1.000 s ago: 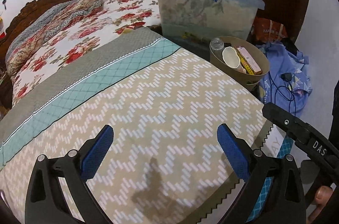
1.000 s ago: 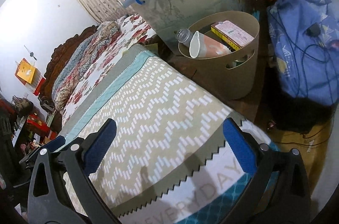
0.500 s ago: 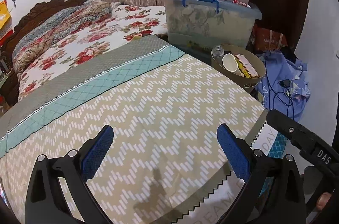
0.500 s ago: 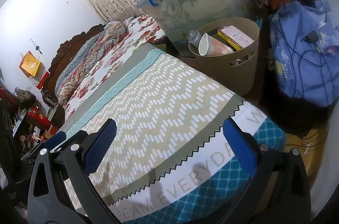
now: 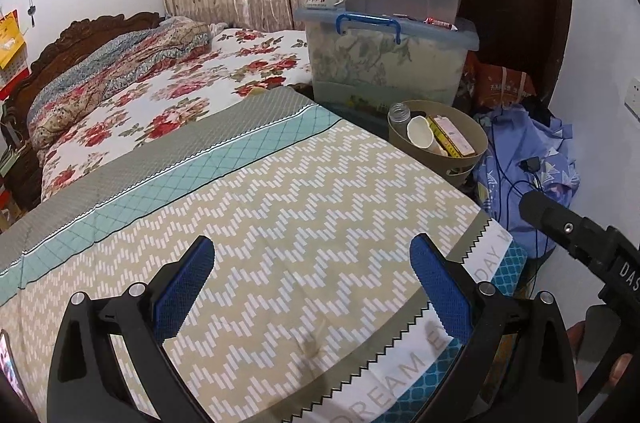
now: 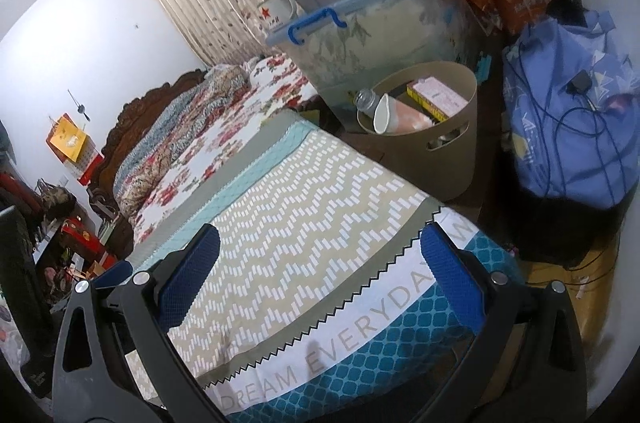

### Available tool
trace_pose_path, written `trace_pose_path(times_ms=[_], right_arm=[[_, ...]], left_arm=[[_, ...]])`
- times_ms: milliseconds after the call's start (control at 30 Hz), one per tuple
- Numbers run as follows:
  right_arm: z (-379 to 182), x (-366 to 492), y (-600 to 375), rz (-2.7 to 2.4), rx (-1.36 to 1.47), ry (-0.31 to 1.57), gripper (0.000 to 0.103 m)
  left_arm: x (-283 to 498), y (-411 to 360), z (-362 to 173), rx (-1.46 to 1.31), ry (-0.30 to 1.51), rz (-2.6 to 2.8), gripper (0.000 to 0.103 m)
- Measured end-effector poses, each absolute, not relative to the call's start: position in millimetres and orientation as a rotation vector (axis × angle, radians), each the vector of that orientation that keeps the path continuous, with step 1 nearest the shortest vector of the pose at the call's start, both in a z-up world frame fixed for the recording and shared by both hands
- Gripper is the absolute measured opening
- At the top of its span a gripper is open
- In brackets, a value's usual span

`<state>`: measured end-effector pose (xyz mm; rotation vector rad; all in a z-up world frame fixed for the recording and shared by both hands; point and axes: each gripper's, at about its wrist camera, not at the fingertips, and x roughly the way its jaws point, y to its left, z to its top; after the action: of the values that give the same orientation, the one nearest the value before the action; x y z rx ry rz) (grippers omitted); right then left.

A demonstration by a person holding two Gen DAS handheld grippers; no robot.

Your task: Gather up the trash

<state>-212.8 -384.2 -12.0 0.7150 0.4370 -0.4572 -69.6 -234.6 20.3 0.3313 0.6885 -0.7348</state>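
Trash sits gathered in the beige bin (image 6: 440,159) on the floor at the far corner of the bed (image 5: 280,207), just below the stacked storage boxes (image 5: 392,63): a white paper cup (image 6: 384,117) lying on its side with its mouth toward the bed, a clear bottle (image 6: 366,99) beside it, and a pink-topped carton (image 6: 438,95) leaning across the back. No loose trash shows on the patterned cover. The left gripper (image 5: 312,287) hangs over the bed's near end with its blue pads spread wide and nothing between them; the right gripper (image 6: 320,275) is likewise wide open and empty over the printed edge of the cover. The bin lies ahead and to the right of both sets of fingers, well apart from them, and the right gripper looks the nearer. The cup's long axis runs roughly across the bin.
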Motion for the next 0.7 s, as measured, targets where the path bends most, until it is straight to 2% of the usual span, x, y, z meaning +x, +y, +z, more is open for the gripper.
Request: trace_pose_path(times_ms=[700], right_arm=[[-6.7, -246.3, -390.5, -0.418, 0.721, 0.379, 0.099]], left_arm=[[-107.2, -234.6, 38.6, 0.312, 0.613, -0.705, 0.094]])
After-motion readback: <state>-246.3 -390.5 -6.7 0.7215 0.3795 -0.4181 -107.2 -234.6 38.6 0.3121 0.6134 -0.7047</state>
